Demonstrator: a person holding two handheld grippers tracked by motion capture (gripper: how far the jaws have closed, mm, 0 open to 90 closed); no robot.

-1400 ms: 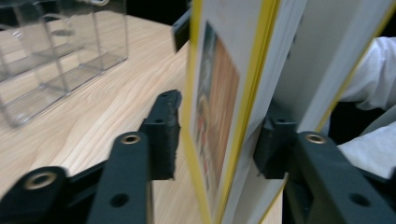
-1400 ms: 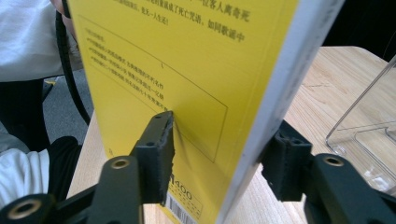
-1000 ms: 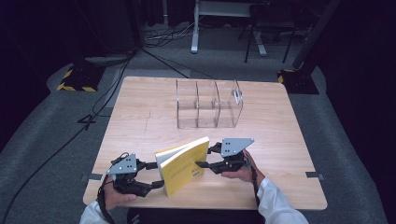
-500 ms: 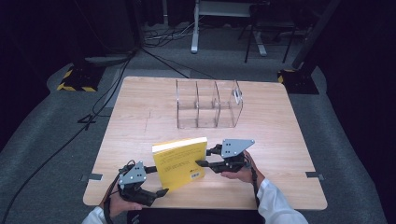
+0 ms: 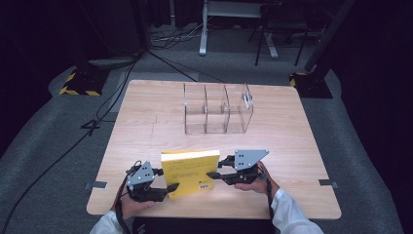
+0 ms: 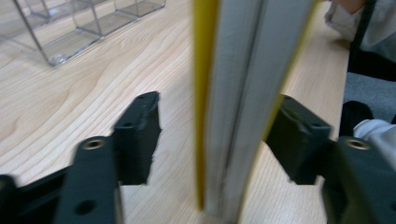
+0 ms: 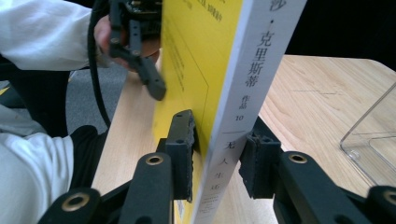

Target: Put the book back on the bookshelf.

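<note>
Book (image 5: 190, 173): yellow cover, white spine w/ black print, upright on tabletop (image 5: 146, 122).
My right tool (image 7: 215, 161): clamped on spine.
My left tool (image 6: 217, 140): jaws apart around page edge.

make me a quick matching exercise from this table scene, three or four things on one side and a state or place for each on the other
Things:
1. yellow book
2. clear divided organizer
3. left gripper
4. right gripper

States or places:
A. empty, beyond the book on the table
B. clamped on the spine edge
C. standing upright
D. open around the page edge

Pairs: 1-C, 2-A, 3-D, 4-B
</note>
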